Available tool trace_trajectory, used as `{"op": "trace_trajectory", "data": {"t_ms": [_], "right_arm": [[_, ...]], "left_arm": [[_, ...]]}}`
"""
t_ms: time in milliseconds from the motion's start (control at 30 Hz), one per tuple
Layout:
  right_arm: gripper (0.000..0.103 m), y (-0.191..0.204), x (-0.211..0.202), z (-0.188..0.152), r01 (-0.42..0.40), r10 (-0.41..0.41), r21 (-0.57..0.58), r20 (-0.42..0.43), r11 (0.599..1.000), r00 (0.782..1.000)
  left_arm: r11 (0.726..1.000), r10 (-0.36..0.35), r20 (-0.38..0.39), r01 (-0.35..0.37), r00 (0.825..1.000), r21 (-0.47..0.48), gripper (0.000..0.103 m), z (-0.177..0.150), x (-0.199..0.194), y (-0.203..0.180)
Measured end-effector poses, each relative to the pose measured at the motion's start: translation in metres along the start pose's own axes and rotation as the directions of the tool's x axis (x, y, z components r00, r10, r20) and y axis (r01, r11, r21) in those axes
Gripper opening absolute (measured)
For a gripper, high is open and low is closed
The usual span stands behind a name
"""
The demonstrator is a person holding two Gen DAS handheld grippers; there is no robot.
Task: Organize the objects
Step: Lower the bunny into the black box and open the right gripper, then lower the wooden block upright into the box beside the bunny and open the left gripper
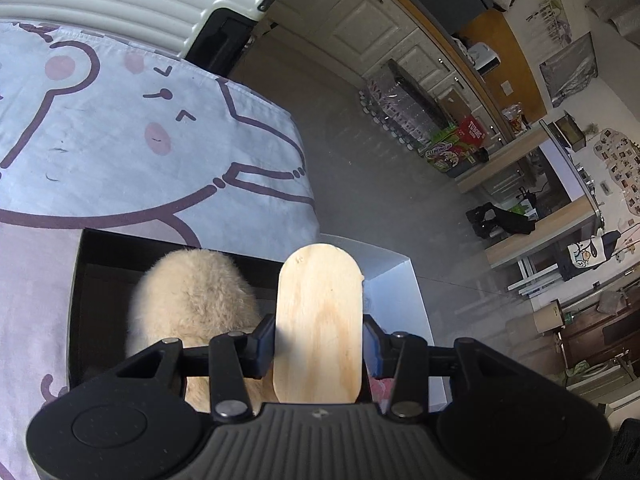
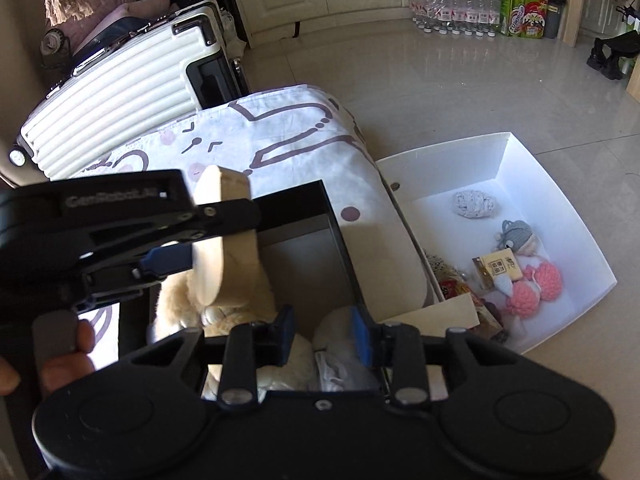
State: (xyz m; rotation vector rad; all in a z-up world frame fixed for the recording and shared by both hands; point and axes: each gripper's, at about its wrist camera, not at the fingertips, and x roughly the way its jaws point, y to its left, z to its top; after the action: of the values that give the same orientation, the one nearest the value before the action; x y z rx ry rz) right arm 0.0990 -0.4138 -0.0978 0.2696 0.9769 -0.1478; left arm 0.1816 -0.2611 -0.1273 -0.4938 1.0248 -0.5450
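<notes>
Both my grippers hang over the black box [image 2: 332, 216]: left gripper [image 1: 319, 350] clamps the wooden block [image 1: 318, 320], long axis pointing forward and downward, nearest the box; right gripper [image 2: 320, 336] half-closed on nothing, above the plush toy [image 2: 240, 320]

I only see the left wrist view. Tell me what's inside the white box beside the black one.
Observer: The white box holds a grey knitted doll, among other small items.
Operator: Report the right gripper.
Observer: The right gripper is open and holds nothing, over the cream plush toy in the black box.
Operator: Describe the wooden block side-on.
Observer: The wooden block in the left gripper is a thick slab, not a thin board.
</notes>
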Motion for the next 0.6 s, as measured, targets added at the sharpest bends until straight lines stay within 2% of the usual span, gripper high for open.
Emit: {"op": "trace_trajectory", "data": {"t_ms": [33, 100, 300, 600], "right_arm": [[0.033, -0.001, 0.001, 0.000, -0.001, 0.001, -0.001, 0.000, 1.000, 1.000], [0.033, -0.002, 0.001, 0.000, -0.004, 0.004, 0.001, 0.000, 1.000, 1.000], [0.033, 0.002, 0.002, 0.001, -0.016, 0.016, -0.003, 0.003, 1.000, 1.000], [0.033, 0.009, -0.006, 0.001, -0.003, 0.003, -0.010, 0.023, 1.000, 1.000]], "left_arm": [[1.000, 0.000, -0.006, 0.000, 1.000, 0.002, 0.054, 0.000, 0.002, 0.000], [1.000, 0.002, -0.001, -0.002, 1.000, 0.007, 0.060, -0.001, 0.001, 0.001], [1.000, 0.020, 0.024, -0.020, 1.000, 0.013, 0.060, 0.002, -0.010, 0.004], [0.994, 0.094, 0.041, -0.096, 0.995, 0.048, 0.060, 0.004, -0.031, 0.006]]}}
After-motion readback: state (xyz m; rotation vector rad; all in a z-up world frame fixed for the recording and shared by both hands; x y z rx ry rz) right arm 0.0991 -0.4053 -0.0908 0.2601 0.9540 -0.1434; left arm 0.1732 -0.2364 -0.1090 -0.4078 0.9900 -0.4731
